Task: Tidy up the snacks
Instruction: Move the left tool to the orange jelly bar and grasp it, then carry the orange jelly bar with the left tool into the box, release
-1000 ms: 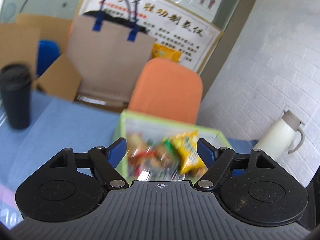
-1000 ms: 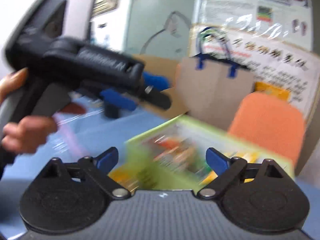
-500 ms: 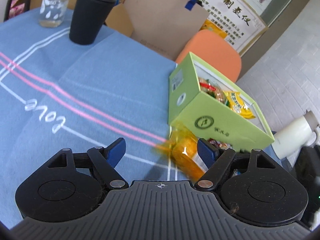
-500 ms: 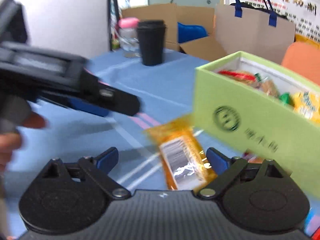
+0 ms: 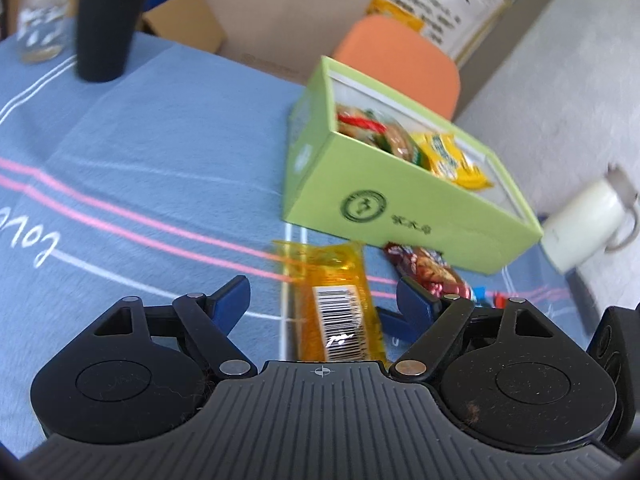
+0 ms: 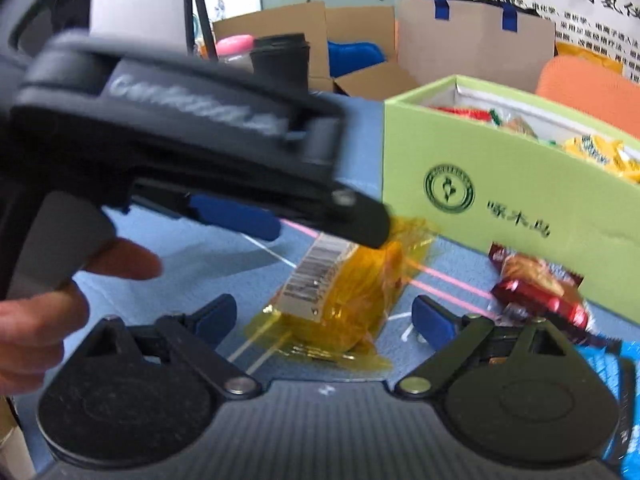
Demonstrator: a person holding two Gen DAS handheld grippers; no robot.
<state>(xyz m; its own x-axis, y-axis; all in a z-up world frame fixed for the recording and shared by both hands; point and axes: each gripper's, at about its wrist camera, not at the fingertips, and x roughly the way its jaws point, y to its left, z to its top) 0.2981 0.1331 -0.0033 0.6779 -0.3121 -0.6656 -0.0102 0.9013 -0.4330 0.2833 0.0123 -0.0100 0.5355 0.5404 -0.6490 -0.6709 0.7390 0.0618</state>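
An orange snack packet (image 5: pixel 334 300) with a barcode label lies on the blue tablecloth in front of the green snack box (image 5: pixel 400 200). The box holds several snacks. My left gripper (image 5: pixel 324 298) is open, low over the packet, its fingers on either side of it. A red snack packet (image 5: pixel 430 268) lies to the right, against the box. In the right wrist view my right gripper (image 6: pixel 324 320) is open, just short of the orange packet (image 6: pixel 340 292). The left gripper's body (image 6: pixel 180 152) crosses above it. The red packet (image 6: pixel 540 292) and the box (image 6: pixel 500 200) are to the right.
A black cup (image 5: pixel 108 20) and a pink-capped jar (image 5: pixel 42 8) stand at the table's far left. A white jug (image 5: pixel 588 224) stands right of the box. An orange chair (image 5: pixel 400 60), a paper bag and cardboard boxes are behind. A blue packet (image 6: pixel 624 400) lies near right.
Both grippers have dropped from looking over the box down to the table. They have closed in on the orange packet, which now sits between the left fingers.
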